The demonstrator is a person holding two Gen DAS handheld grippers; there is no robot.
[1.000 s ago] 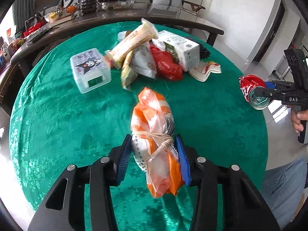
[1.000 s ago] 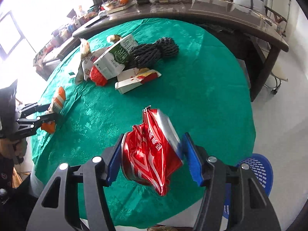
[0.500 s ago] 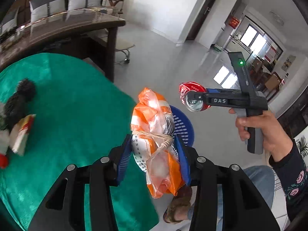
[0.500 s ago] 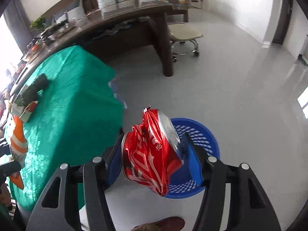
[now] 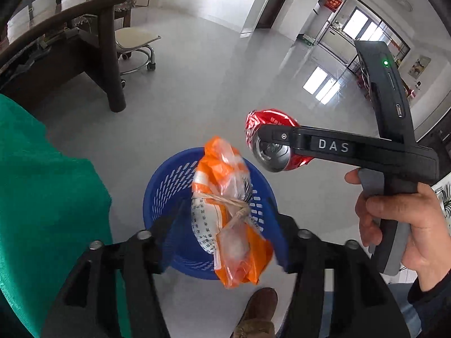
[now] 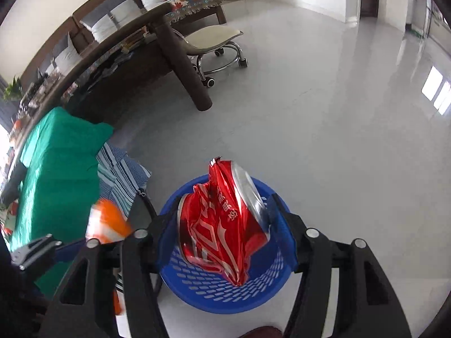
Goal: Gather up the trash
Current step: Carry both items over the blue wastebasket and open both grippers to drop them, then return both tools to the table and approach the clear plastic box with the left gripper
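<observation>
Left wrist view: the left tool (image 5: 228, 233) points down at the floor (image 5: 197, 90). Its jaws stand slightly wider than the orange plastic bag (image 5: 228, 217) between them; whether the pads touch the bag cannot be told, as the blue pads are blurred. The bag hangs directly above the blue basket (image 5: 163, 197) on the floor. To the right, a hand (image 5: 403, 228) grips the handle of the right tool (image 5: 274, 143), held level and clamped on a crushed red can (image 5: 270, 129) above and to the right of the basket. The green cloth of the bench (image 5: 42, 197) fills the left edge. A brown shoe (image 5: 259, 309) shows at the bottom.

Right wrist view: the right tool (image 6: 225, 222) points down, jaws closed against both sides of the can (image 6: 222, 222), which hangs over the basket (image 6: 225, 290). The bag (image 6: 107, 222) appears blurred at the left. A wheeled chair (image 6: 217, 39) stands by a dark wooden desk (image 6: 180, 64) on the glossy grey floor (image 6: 324, 112).
</observation>
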